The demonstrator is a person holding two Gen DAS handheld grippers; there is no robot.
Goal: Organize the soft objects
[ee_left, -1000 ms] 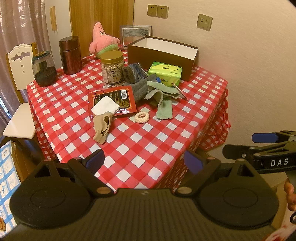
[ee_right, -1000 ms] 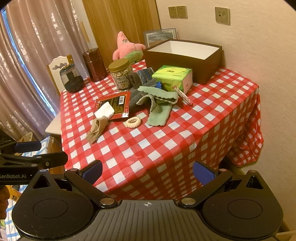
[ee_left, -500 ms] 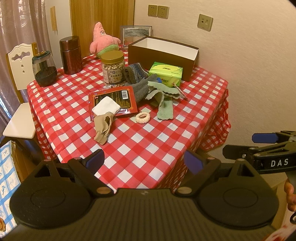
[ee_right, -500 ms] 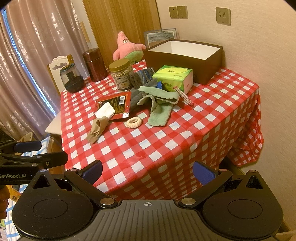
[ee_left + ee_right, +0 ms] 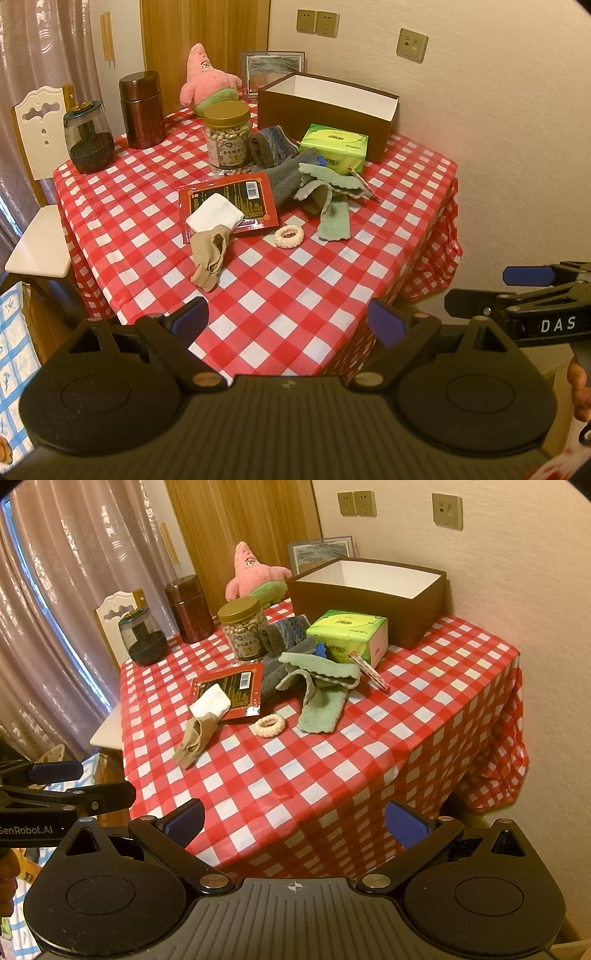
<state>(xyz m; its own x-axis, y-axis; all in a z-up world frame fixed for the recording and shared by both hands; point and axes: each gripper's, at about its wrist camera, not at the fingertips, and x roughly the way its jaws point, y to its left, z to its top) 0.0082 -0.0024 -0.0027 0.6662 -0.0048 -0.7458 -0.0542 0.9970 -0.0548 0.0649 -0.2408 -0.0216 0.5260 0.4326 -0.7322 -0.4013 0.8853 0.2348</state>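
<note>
Soft things lie on a red checked table [image 5: 280,295]: a beige stocking [image 5: 208,256] [image 5: 194,738], a white folded cloth [image 5: 216,218] [image 5: 210,701], a cream hair scrunchie [image 5: 289,236] [image 5: 269,725], a green cloth [image 5: 328,199] [image 5: 321,686], grey socks [image 5: 280,173] [image 5: 275,653] and a pink starfish plush [image 5: 205,83] [image 5: 253,574]. An open brown box [image 5: 328,107] [image 5: 369,594] stands at the back right. My left gripper [image 5: 288,321] and right gripper [image 5: 295,821] both hang open before the near table edge, holding nothing.
A nut jar [image 5: 227,138], brown canister [image 5: 142,109], dark glass jar [image 5: 88,142], green tissue pack [image 5: 334,146], red packet [image 5: 236,201] and picture frame [image 5: 273,66] share the table. A white chair [image 5: 40,192] stands left. A wall runs along the right.
Both grippers have crept slightly nearer the table; nothing on it has moved and both stay open.
</note>
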